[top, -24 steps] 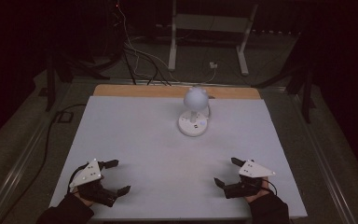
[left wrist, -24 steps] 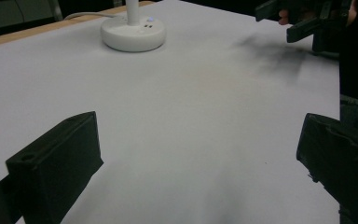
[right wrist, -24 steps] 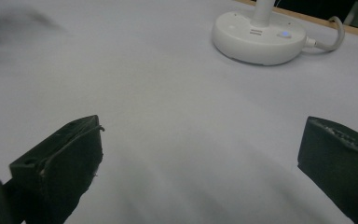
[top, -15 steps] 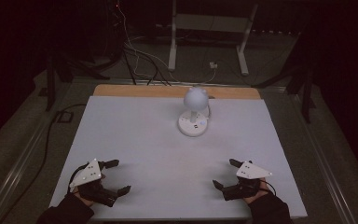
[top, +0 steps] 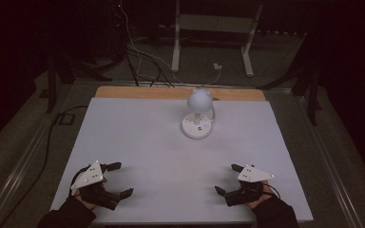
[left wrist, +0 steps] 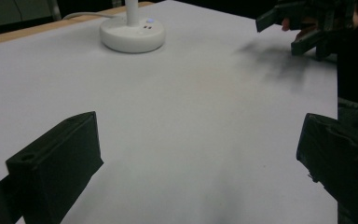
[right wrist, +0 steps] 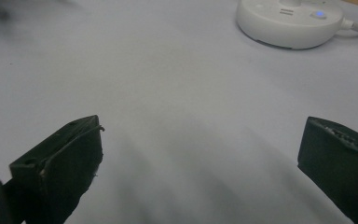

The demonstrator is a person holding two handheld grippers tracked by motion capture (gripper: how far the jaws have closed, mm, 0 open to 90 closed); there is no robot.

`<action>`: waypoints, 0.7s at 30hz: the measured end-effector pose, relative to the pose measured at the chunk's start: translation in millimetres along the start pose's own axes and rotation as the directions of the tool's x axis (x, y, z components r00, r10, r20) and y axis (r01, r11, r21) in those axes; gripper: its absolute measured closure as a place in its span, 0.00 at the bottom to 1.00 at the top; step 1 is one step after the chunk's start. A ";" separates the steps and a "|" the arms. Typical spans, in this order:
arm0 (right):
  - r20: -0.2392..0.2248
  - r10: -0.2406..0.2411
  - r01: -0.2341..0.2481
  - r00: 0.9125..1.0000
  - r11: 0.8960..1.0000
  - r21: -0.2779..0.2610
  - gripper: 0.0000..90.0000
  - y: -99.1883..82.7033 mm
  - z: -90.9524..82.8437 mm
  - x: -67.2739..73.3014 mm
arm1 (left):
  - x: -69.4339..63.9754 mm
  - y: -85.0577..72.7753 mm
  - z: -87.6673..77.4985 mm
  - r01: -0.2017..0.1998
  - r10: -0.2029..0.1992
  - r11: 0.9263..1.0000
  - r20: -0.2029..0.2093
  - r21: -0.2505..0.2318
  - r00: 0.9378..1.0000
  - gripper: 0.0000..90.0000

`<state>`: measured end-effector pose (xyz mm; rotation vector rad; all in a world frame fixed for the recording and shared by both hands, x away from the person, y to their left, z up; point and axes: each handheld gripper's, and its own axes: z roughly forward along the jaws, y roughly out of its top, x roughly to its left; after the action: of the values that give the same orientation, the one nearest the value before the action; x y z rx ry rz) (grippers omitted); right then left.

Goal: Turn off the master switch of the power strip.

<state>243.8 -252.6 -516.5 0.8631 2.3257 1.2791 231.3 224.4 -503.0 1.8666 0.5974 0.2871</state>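
Since both the left gripper [top: 118, 179] and right gripper [top: 227, 179] are held with jaws wide apart and empty near the table's [top: 138, 142] front edge, the lamp [top: 197, 115], standing well apart at the far middle, would best be approached slowly and gripped low on its stem.

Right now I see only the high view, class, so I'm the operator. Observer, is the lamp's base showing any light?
Observer: Yes. The right gripper view shows a small blue light glowing on the lamp base.
Operator: Is anything between the right claw's jaws?
Observer: No. The right claw is open over bare white table.
Operator: And the left?
Observer: The left claw is open too, with nothing between its jaws; it looks toward the base, with the right claw off to one side.
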 end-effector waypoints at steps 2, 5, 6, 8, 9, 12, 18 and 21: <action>0.004 -0.007 0.007 1.000 1.000 0.011 0.00 0.4 0.6 0.9 | 0.2 -0.3 0.4 -0.001 0.001 1.000 0.001 0.003 1.000 0.00; -0.008 -0.011 0.011 1.000 1.000 0.017 0.00 1.1 1.4 2.6 | 0.2 -0.1 0.9 -0.002 0.002 1.000 0.006 -0.001 1.000 0.00; -0.010 -0.012 0.012 1.000 1.000 0.020 0.00 1.3 1.8 3.2 | 0.0 0.1 1.1 -0.001 0.001 1.000 0.007 -0.002 1.000 0.00; -0.011 -0.017 0.018 1.000 0.999 0.028 0.00 1.8 2.1 4.5 | -0.7 0.1 1.4 -0.007 0.007 1.000 0.007 0.000 1.000 0.00; -0.012 -0.019 0.020 1.000 0.999 0.028 0.00 2.1 2.2 5.0 | -0.8 0.1 1.6 -0.009 0.009 1.000 0.007 0.004 1.000 0.00; -0.016 -0.019 0.019 1.000 0.999 0.030 0.00 3.0 3.2 6.0 | -1.0 0.2 1.8 -0.010 0.010 1.000 0.006 0.012 1.000 0.00; -0.028 0.011 -0.011 1.000 1.000 0.025 0.00 5.2 1.9 7.4 | -1.5 0.4 1.8 -0.010 0.010 1.000 0.007 0.018 1.000 0.00; -0.029 0.023 -0.022 0.999 0.999 0.029 0.00 6.8 0.7 8.6 | -1.9 0.5 1.8 -0.016 0.016 1.000 0.007 0.019 1.000 0.00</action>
<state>240.0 -243.7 -511.2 0.8874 2.3695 1.2784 230.7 221.8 -503.1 1.8910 0.5829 0.2865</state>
